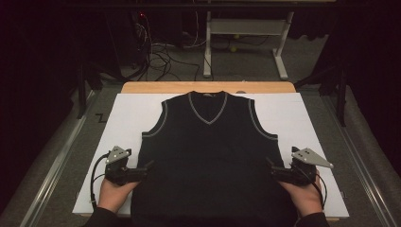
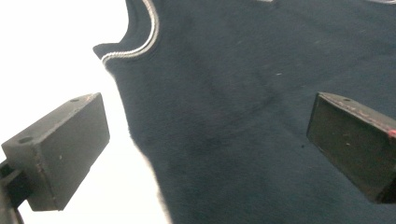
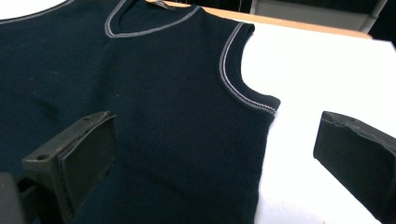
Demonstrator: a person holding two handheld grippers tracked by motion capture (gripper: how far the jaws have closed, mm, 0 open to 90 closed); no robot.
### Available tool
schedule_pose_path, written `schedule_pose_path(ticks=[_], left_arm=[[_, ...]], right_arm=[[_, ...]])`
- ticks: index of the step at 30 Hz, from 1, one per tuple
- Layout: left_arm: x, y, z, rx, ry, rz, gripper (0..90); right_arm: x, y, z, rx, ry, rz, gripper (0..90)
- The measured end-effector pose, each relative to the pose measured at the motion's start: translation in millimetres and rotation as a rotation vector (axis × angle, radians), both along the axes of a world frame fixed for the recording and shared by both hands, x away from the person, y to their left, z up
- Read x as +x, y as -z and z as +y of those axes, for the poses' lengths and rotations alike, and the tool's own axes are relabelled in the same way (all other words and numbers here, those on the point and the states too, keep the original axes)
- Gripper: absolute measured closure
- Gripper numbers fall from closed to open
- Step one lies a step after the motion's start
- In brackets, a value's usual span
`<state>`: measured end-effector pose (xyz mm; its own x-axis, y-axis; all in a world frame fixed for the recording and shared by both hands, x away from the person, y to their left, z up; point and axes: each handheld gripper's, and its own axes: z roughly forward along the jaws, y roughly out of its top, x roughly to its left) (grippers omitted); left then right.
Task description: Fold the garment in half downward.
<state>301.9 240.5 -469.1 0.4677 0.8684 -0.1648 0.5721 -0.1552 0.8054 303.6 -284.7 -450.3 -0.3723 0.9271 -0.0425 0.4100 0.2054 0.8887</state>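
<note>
A dark navy sleeveless V-neck vest (image 1: 208, 151) with grey trim lies flat, front up, on a white sheet (image 1: 118, 118). My left gripper (image 1: 147, 167) hovers at the vest's left side edge, jaws wide apart and straddling that edge (image 2: 140, 154). At the opposite side edge, just below the armhole, my right gripper (image 1: 271, 166) is open too. In the right gripper view the vest's side edge (image 3: 261, 154) runs between the two black jaws, nothing pinched. The collar (image 3: 149, 25) lies at the far end.
The white sheet covers a wooden table (image 1: 208, 87) whose far edge shows beyond the collar. Bare sheet (image 1: 302, 123) lies on both sides of the vest. Behind the table are cables (image 1: 161, 56) on the floor and a white desk frame (image 1: 246, 42).
</note>
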Motion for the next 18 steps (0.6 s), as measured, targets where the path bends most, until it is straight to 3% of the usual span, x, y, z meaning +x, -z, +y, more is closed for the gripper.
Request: schedule_pose_path(ticks=[3, 7, 10, 14, 18], left_arm=[[7.6, 1.5, 1.8, 0.011, -0.02, 0.03, 0.0], [20.5, 6.0, 6.8, -0.007, -0.048, 0.081, 0.0], [26.0, 6.0, 8.7, -0.018, -0.062, 0.089, 0.0], [30.6, 6.5, 7.5, -0.016, -0.078, 0.097, 5.7], [35.6, 9.3, 5.2, 0.0, -0.079, 0.128, 13.9]], right_arm=[[12.4, 3.4, 2.9, -0.017, 0.014, 0.037, 0.5], [23.1, 4.0, 5.5, -0.044, 0.033, 0.067, 0.6], [31.2, 4.7, 6.4, -0.055, 0.043, 0.085, 1.3], [39.8, 6.4, 6.3, -0.072, 0.046, 0.104, 2.5], [52.8, 11.1, 1.7, -0.073, 0.063, 0.157, 7.9]])
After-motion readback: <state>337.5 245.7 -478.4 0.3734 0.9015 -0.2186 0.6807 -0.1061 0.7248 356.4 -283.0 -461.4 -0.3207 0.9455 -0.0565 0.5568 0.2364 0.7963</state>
